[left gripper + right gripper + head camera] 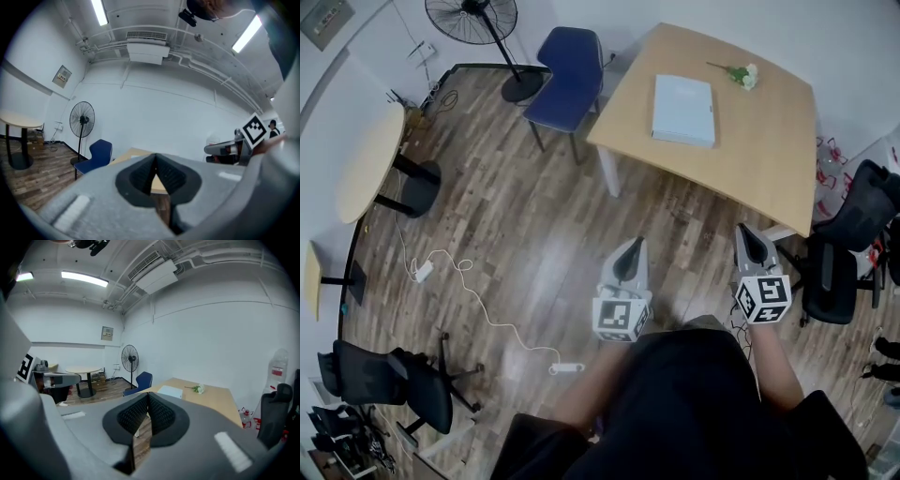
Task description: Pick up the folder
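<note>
A pale blue folder (683, 110) lies flat on the light wooden table (769, 141) ahead of me; the right gripper view shows the folder (169, 391) on the table's near part. My left gripper (630, 255) and right gripper (749, 240) hang over the wooden floor, short of the table's near edge, both shut and empty. In the left gripper view the shut tips (156, 157) point at the table, and the right gripper's marker cube (254, 130) shows at the right. The right gripper's tips (148, 396) aim just left of the folder.
A white flower sprig (739, 74) lies on the table beyond the folder. A blue chair (569, 77) stands at the table's left, a fan (478, 28) behind it. Black office chairs (844, 253) stand right of the table. A white cable (478, 309) runs across the floor at the left.
</note>
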Action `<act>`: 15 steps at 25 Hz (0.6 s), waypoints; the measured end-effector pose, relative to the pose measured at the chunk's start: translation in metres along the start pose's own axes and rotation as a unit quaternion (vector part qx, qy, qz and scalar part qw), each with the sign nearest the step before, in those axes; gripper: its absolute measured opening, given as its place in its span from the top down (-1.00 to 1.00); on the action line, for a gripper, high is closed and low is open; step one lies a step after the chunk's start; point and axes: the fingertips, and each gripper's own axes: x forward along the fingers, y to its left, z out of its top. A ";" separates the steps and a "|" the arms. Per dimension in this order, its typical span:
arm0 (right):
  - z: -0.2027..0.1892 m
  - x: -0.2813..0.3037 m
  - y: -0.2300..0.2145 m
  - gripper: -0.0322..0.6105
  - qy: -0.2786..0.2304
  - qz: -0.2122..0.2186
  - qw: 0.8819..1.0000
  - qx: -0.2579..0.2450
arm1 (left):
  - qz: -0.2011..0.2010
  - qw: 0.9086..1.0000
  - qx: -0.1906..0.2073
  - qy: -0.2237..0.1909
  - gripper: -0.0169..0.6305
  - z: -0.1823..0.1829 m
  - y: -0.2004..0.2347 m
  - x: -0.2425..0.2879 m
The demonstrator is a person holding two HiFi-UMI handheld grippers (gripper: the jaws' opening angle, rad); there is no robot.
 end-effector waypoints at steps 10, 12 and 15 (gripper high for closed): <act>-0.015 0.035 -0.001 0.89 0.018 0.005 1.000 0.009 | 0.004 0.999 -0.035 0.009 0.94 -0.017 0.024 0.028; -0.016 0.047 -0.004 0.89 0.017 0.011 1.000 0.009 | 0.009 0.999 -0.032 0.006 0.94 -0.016 0.026 0.038; -0.014 0.069 -0.018 0.89 0.014 0.020 1.000 0.012 | 0.022 1.000 -0.021 0.001 0.94 -0.017 0.032 0.057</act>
